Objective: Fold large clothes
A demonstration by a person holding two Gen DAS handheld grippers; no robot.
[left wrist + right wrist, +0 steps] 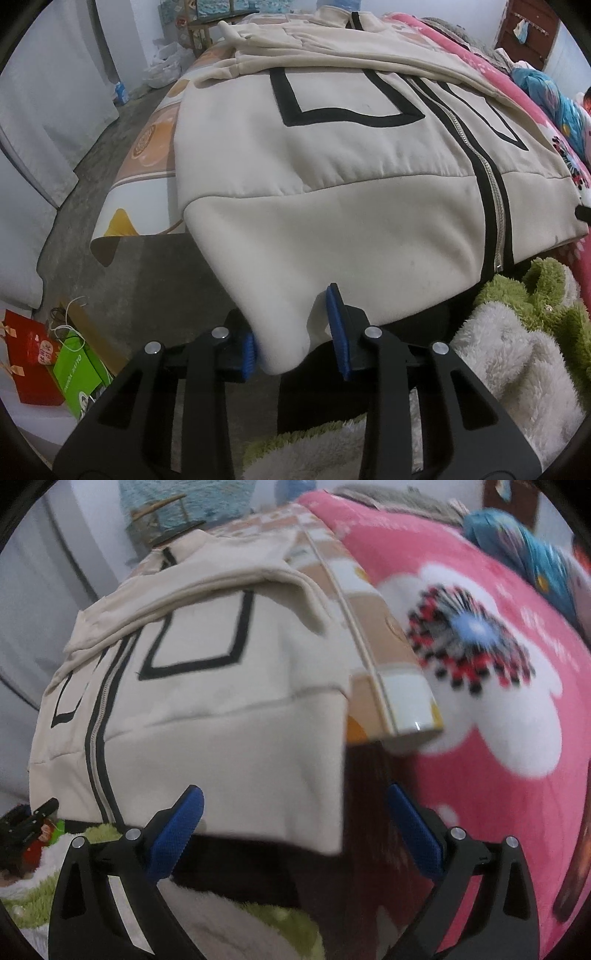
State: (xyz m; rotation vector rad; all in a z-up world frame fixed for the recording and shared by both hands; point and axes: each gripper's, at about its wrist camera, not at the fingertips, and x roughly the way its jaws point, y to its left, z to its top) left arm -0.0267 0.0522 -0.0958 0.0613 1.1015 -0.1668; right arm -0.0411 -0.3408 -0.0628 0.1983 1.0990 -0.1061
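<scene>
The cream jacket (332, 162) lies zipped on the bed (155, 122), hem overhanging the edge. A pink floral blanket (498, 664) lies alongside. Fluffy green-white fabric (517, 332) sits below the hem. A green bag (77, 373) on the floor bears unreadable lettering. The left gripper (295, 339) clamps the hem corner. The right gripper (291, 830) stands spread around the opposite corner.
</scene>
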